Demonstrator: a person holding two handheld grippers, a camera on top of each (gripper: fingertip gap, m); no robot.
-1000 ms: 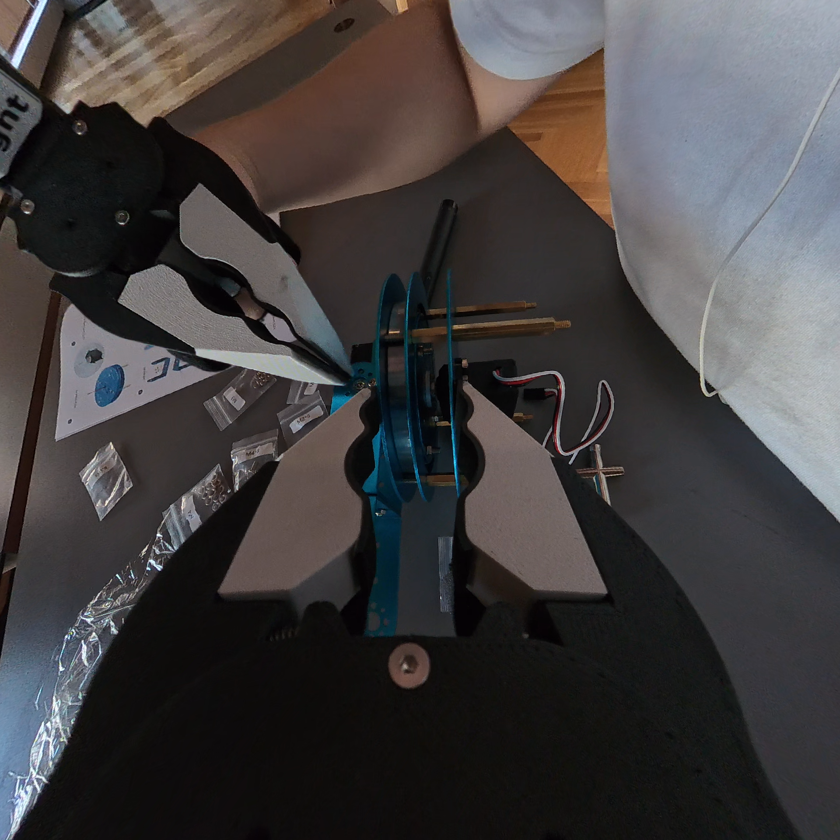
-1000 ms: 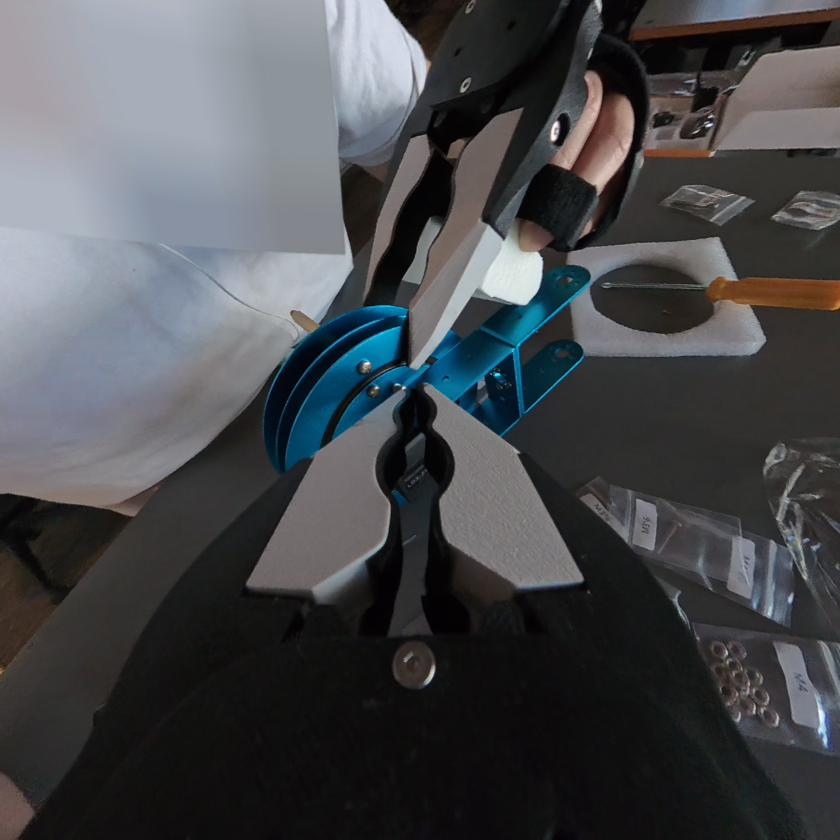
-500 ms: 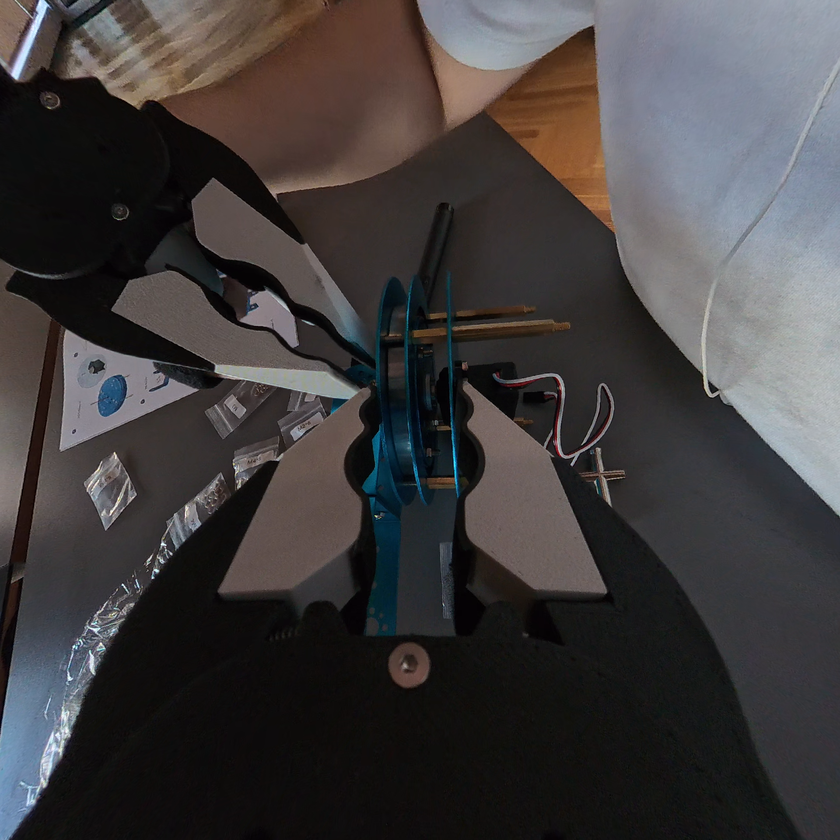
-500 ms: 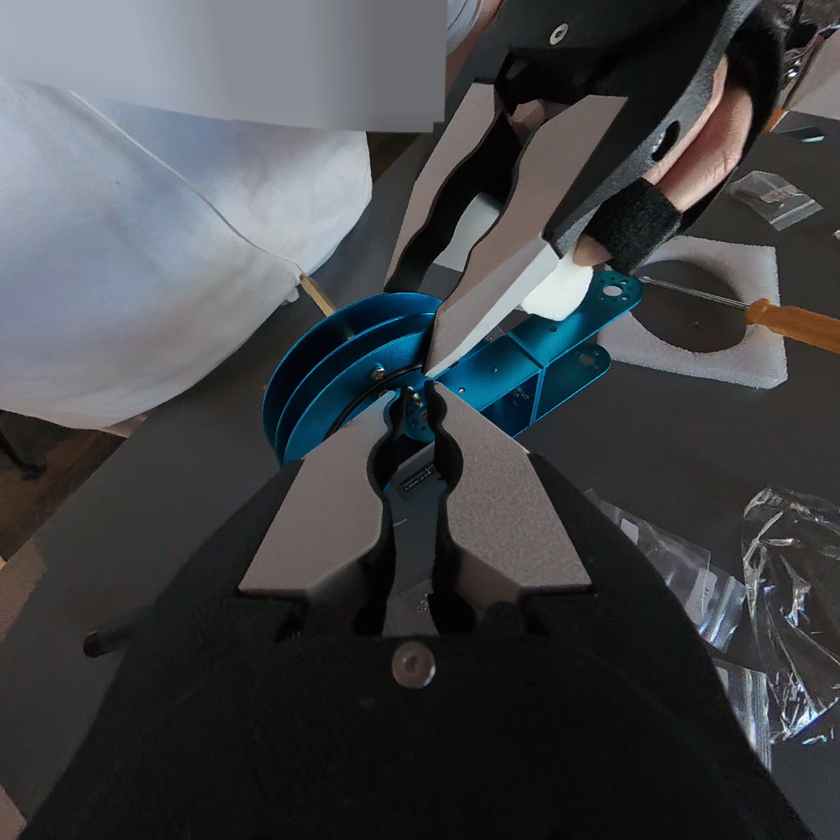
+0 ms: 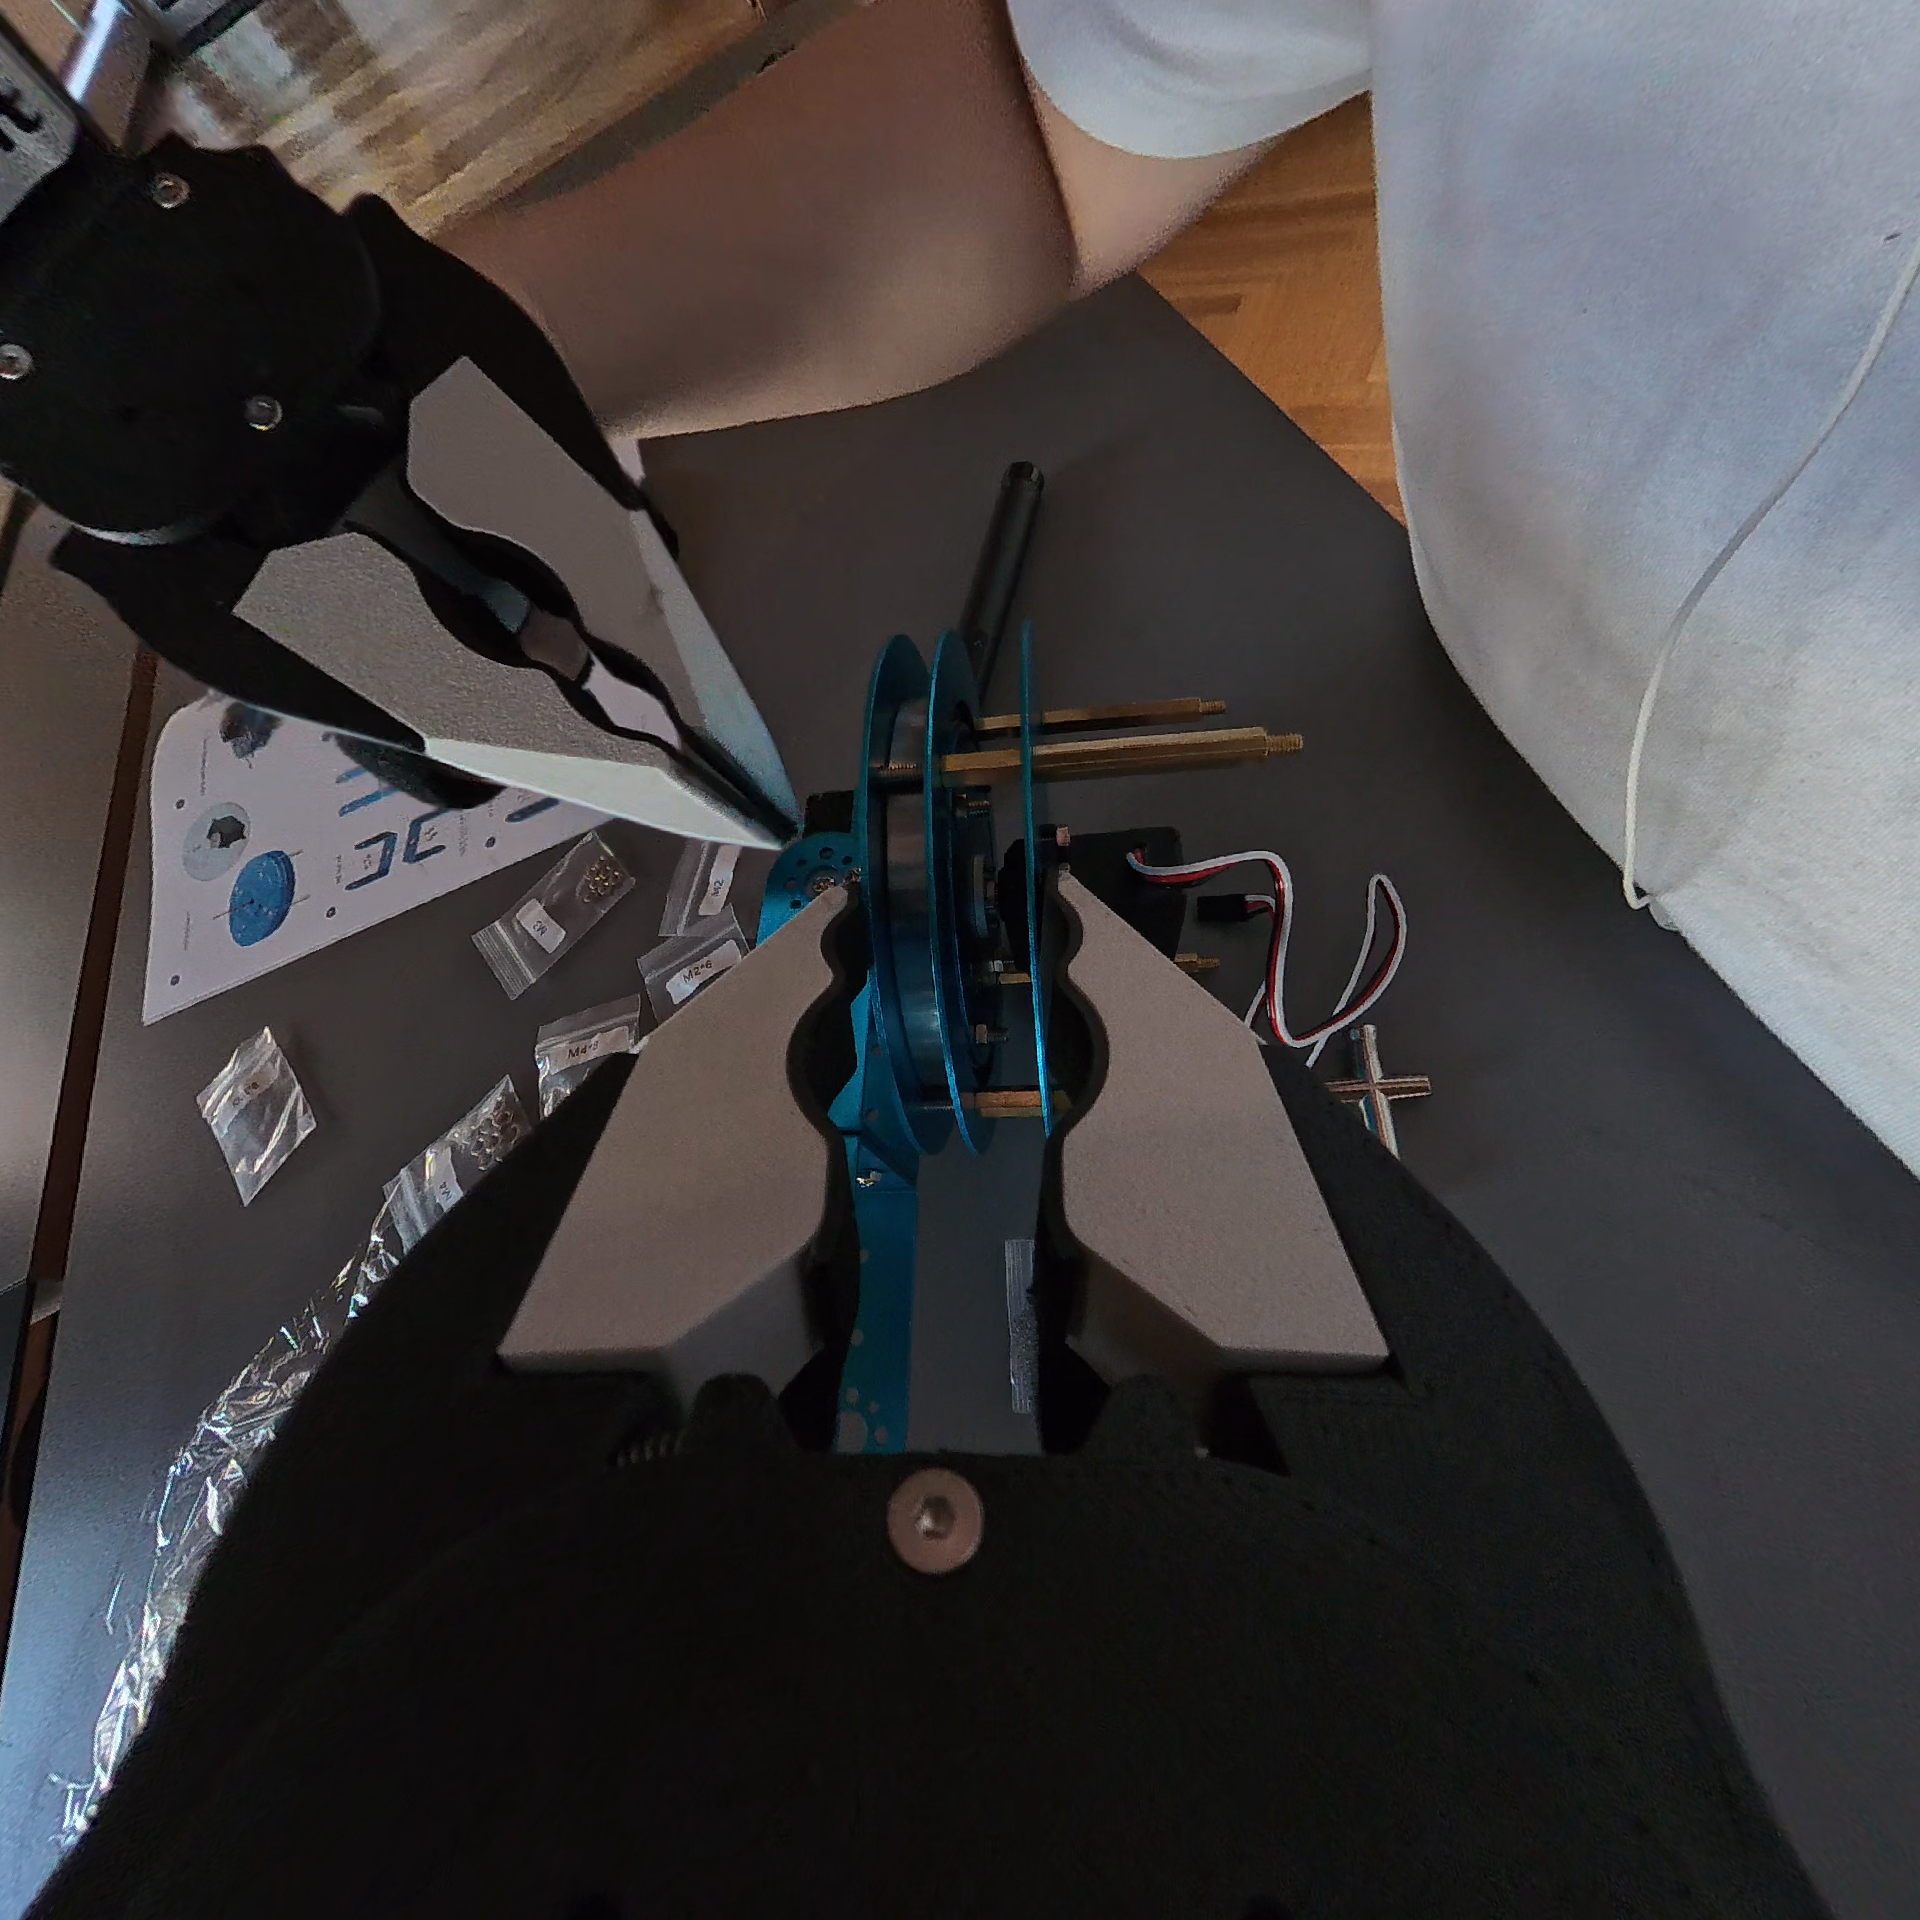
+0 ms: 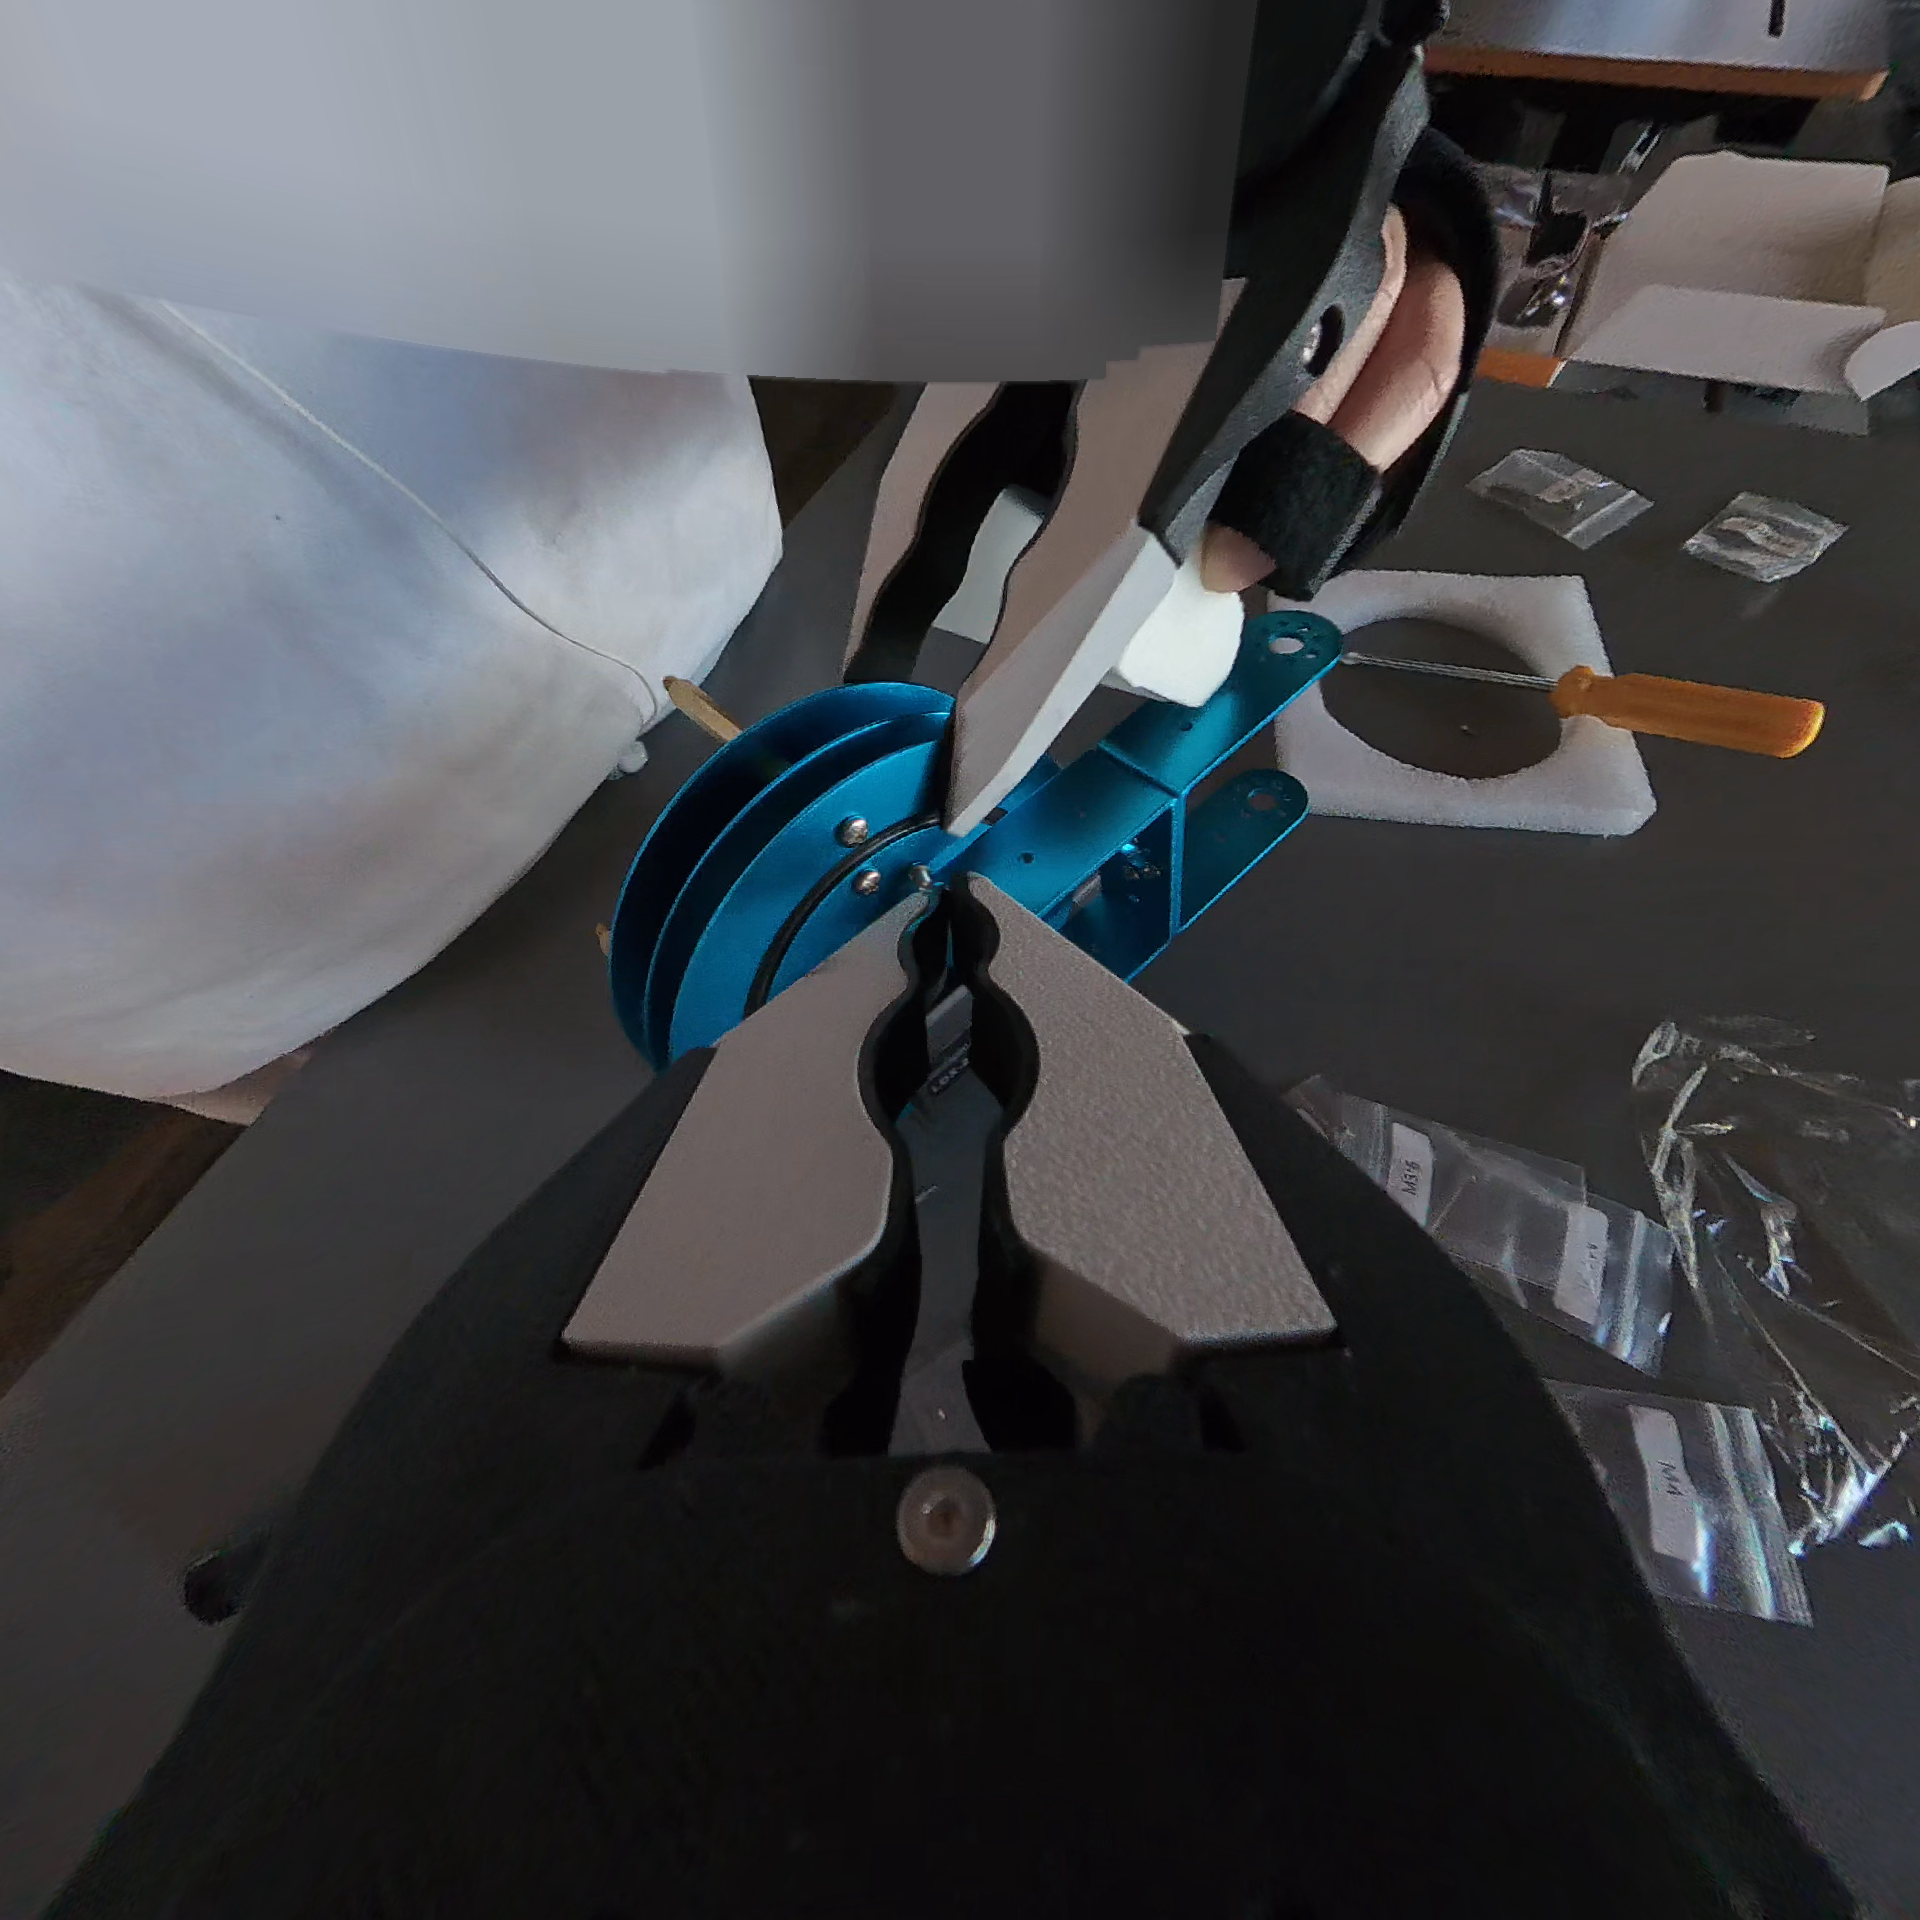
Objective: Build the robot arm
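Observation:
A blue metal assembly of stacked discs [image 5: 951, 717] with brass standoffs [image 5: 1122, 748] and a blue bracket [image 6: 1143, 790] stands on edge on the dark table [image 5: 1558, 1299]. My left gripper [image 5: 951, 894] is shut on the disc stack, one finger on each side; one of its fingers [image 6: 1039, 675] shows from above in the right wrist view. My right gripper [image 6: 948, 888] is shut on a thin dark tool [image 6: 951, 1070]. Its tips sit at a small screw [image 6: 920, 876] where the bracket meets the disc [image 6: 748, 935]. It also shows in the left wrist view [image 5: 774, 826].
Small bags of hardware [image 5: 540, 925], a printed sheet [image 5: 270, 883] and crinkled plastic [image 6: 1766, 1195] lie around. A white foam frame [image 6: 1455, 800] and an orange-handled screwdriver [image 6: 1683, 712] lie behind. A wired servo [image 5: 1143, 862], a cross wrench [image 5: 1377, 1086] and a person in white [image 5: 1662, 520] are close by.
My right gripper swung and tilted a little by the disc, then came back with its tips at the screw by the bracket. My left gripper kept holding the discs still.

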